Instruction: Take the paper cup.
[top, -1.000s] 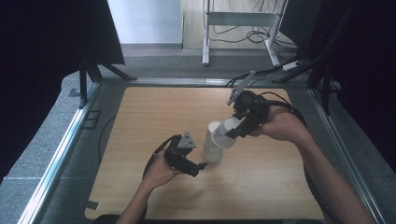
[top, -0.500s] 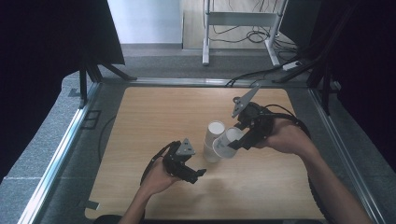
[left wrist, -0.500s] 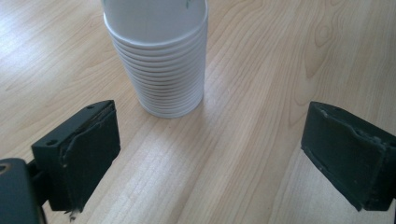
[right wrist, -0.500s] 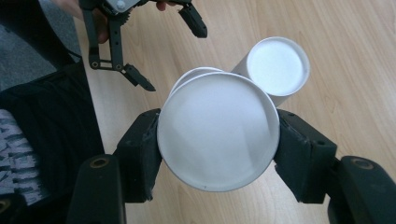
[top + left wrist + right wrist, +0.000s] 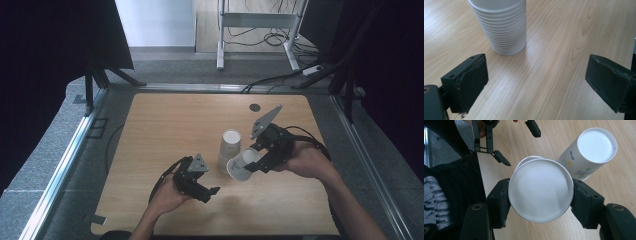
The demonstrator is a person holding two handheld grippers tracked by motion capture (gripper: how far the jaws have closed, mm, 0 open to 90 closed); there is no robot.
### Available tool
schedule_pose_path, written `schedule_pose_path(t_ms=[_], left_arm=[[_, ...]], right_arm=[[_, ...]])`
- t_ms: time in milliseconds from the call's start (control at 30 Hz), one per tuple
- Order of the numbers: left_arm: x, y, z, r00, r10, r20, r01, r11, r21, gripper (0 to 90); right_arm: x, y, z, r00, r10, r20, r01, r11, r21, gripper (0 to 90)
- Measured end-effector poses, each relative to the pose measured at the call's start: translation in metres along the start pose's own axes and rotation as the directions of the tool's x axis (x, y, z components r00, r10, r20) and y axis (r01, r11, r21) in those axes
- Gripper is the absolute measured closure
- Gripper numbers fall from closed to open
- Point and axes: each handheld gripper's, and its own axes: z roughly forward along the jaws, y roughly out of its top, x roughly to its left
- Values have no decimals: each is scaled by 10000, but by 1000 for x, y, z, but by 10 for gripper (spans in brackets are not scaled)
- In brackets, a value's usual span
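Holding a single white paper cup (image 5: 541, 190) in my right tongs (image 5: 540, 195), I have it pinched by its sides, lifted off the surface (image 5: 165, 125) and tipped over, so that in the high view its mouth faces toward my near side. In the right gripper view its flat bottom faces the camera and both black pads press on the wall. Just beside it stands the stack of cups (image 5: 230, 146), upside down on the wood, the topmost one printed with small flowers. The held cup hangs close to that stack, near its lower half, and I cannot tell whether the two touch.

My left tongs (image 5: 207, 192) sit low near the front edge, spread wide with nothing between them; the left gripper view looks across bare wood at the ribbed rims at the stack's foot, well clear of both pads.

As I judge it, one cup is already separate from the pile and in the air, so the pulling-apart part looks done. What is left is to turn it the way I want and set it down on open wood, then let go. The left side has no grip on the stack at present.
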Motion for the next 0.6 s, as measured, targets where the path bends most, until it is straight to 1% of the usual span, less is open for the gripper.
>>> schedule_pose_path(t_ms=[67, 100, 200, 333, 367, 467, 600], left_arm=[[0, 0, 0, 10000, 15, -8, -15, 10000, 14, 48], [-1, -1, -1, 10000, -7, 56, 7, 10000, 31, 52], [-3, -3, -2, 9999, -14, 151, 13, 10000, 58, 55], [-4, -4, -1, 9998, -16, 201, 13, 9999, 121, 56], [-3, -4, 0, 9997, -34, 238, 29, 9998, 173, 60], [-3, -5, 1, 9992, -96, 390, 88, 9997, 211, 70], [-5, -6, 2, 9986, 15, 538, -31, 9995, 302, 70]], right_arm=[[0, -1, 1, 10000, -12, -37, 12, 10000, -30, 369], [1, -4, 4, 10000, 4, -97, -5, 9999, -160, 370], [2, -7, 8, 9999, 35, -169, -40, 9996, -287, 370], [4, -10, 13, 9998, 76, -193, -82, 9993, -354, 370], [5, -13, 17, 9997, 96, -204, -105, 9991, -414, 370], [5, -18, 22, 9998, 94, -188, -103, 9987, -490, 370], [6, -24, 28, 10000, -12, -97, 6, 9980, -639, 370]])
